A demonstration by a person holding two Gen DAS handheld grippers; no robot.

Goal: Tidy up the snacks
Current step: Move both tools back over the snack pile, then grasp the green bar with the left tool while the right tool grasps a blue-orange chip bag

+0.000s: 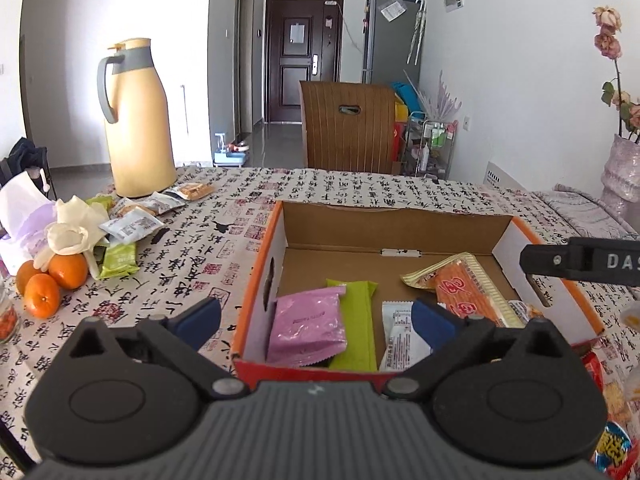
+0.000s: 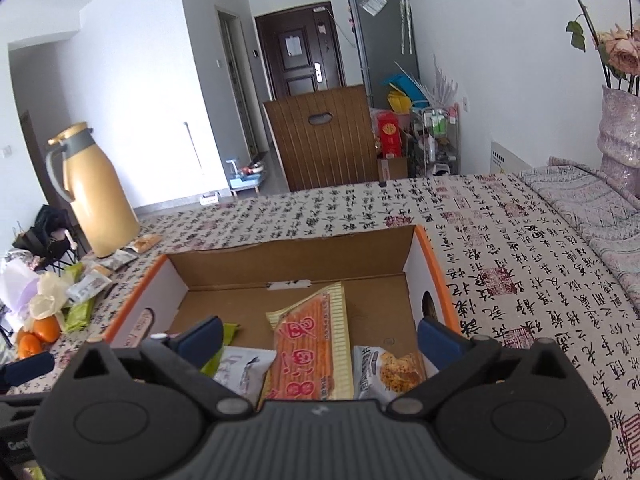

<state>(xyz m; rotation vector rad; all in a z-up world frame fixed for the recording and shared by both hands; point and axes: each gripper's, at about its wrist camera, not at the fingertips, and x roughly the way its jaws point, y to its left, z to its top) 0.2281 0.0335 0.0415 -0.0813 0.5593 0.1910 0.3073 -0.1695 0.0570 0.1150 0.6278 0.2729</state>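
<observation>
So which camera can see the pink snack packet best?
The left wrist view. The pink snack packet lies in full sight there, in the cardboard box's near left corner, overlapping the green packet. The right wrist view does not show it; the right gripper's own body covers that corner of the box.

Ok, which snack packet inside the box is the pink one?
The glossy pink packet at the cardboard box's near-left corner, overlapping the green bar; the others are white, green or orange.

White walls (image 1: 120, 8), bright daylight. Dark door (image 1: 302, 60) at hallway end, grey fridge (image 1: 390, 40) beside. Wooden chair back (image 1: 348, 128) at surface's far edge. Glossy grey floor (image 1: 276, 144).
</observation>
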